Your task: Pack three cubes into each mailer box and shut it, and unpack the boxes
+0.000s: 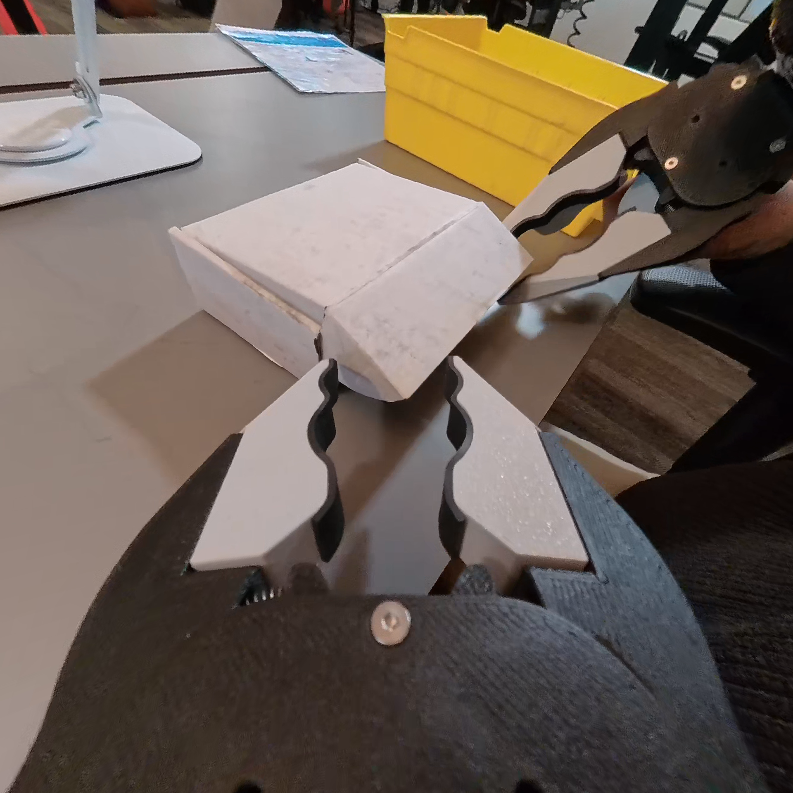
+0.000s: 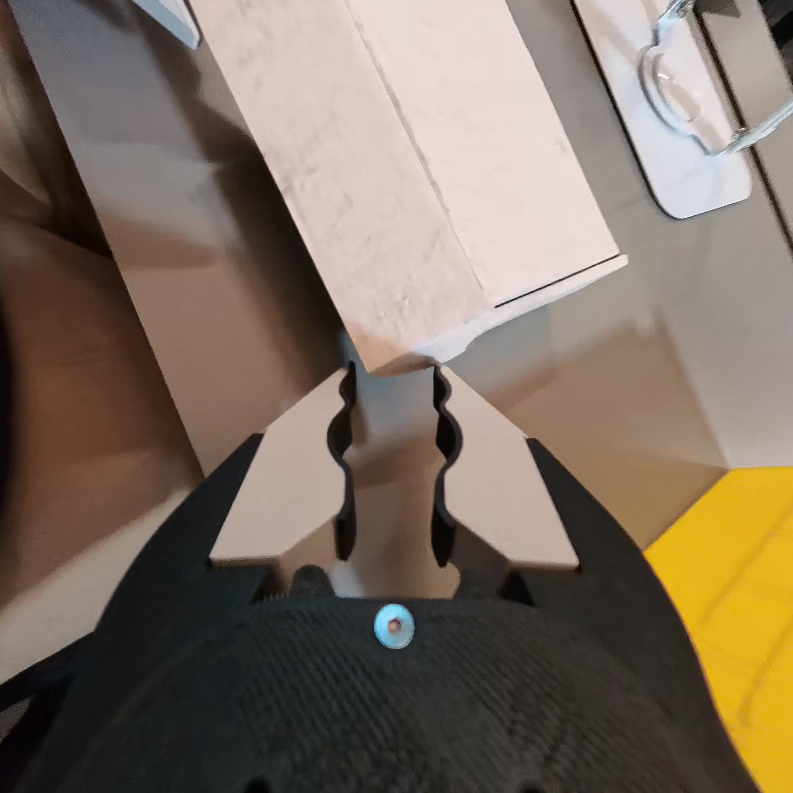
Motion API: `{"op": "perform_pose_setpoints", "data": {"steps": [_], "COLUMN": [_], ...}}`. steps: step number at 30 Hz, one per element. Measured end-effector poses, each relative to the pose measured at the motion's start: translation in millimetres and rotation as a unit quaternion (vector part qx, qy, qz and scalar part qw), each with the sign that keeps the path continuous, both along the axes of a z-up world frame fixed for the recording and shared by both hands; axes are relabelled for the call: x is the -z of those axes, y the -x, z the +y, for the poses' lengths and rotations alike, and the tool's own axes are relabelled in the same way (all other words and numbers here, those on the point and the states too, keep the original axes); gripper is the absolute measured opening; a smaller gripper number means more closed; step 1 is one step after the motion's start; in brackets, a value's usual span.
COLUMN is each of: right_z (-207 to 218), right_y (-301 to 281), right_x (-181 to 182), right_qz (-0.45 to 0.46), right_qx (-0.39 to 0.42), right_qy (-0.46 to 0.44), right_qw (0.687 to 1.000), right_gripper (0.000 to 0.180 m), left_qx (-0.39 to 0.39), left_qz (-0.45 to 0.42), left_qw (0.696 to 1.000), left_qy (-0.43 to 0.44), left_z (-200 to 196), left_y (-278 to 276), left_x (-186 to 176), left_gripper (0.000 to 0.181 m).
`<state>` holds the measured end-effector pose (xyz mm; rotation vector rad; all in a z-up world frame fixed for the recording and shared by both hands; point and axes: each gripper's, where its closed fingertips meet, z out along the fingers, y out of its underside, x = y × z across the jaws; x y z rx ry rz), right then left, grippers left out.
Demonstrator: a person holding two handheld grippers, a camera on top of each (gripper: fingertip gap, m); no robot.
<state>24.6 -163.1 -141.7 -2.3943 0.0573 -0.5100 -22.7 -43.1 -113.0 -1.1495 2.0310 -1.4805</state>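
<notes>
A white mailer box (image 1: pixel 300 261) lies on the grey table (image 1: pixel 107 343) with its lid down and the front flap (image 1: pixel 407 317) sticking out at a slant, untucked. My left gripper (image 1: pixel 390 369) is open, with the flap's near corner between its fingertips. My right gripper (image 1: pixel 513 266) is open at the flap's far corner, one finger above it and one below. In the right wrist view the box (image 2: pixel 429 171) fills the top, and its flap corner sits just between the tips of the right gripper (image 2: pixel 392 371). No cubes are in view.
A yellow bin (image 1: pixel 493 107) stands just behind the box and shows at the lower right of the right wrist view (image 2: pixel 729 579). A white stand base (image 1: pixel 86 146) is at the far left. A silver-blue pouch (image 1: pixel 309 60) lies at the back. The table edge (image 1: pixel 570 377) runs close on the right. The tips of one gripper are about 15 cm away from the tips of the other.
</notes>
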Motion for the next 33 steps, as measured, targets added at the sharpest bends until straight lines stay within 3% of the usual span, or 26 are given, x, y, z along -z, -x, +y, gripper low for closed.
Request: {"op": "perform_pose_setpoints", "data": {"steps": [7, 12, 18, 33], "right_z": [-1, 1, 2, 0], "right_y": [-1, 5, 8, 3], "right_x": [-15, -17, -19, -1], "right_qz": [-0.024, 0.016, 0.066, 0.073], "right_qx": [-0.006, -0.010, -0.005, 0.010], "right_qy": [-0.020, -0.044, -0.074, -0.047], "right_qw": [0.999, 0.999, 0.995, 0.996], "right_gripper": [0.018, 0.012, 0.013, 0.013], "left_qx": [0.006, 0.006, 0.007, -0.002], "left_qz": [-0.022, -0.027, -0.028, -0.026], "left_qw": [0.999, 0.999, 0.998, 0.998], "left_qy": [-0.038, -0.044, -0.047, -0.058], "left_z": [-4, -5, -5, -2], "left_y": [1, 2, 2, -1], "left_x": [3, 3, 4, 8], "left_gripper": [0.049, 0.049, 0.049, 0.050]}}
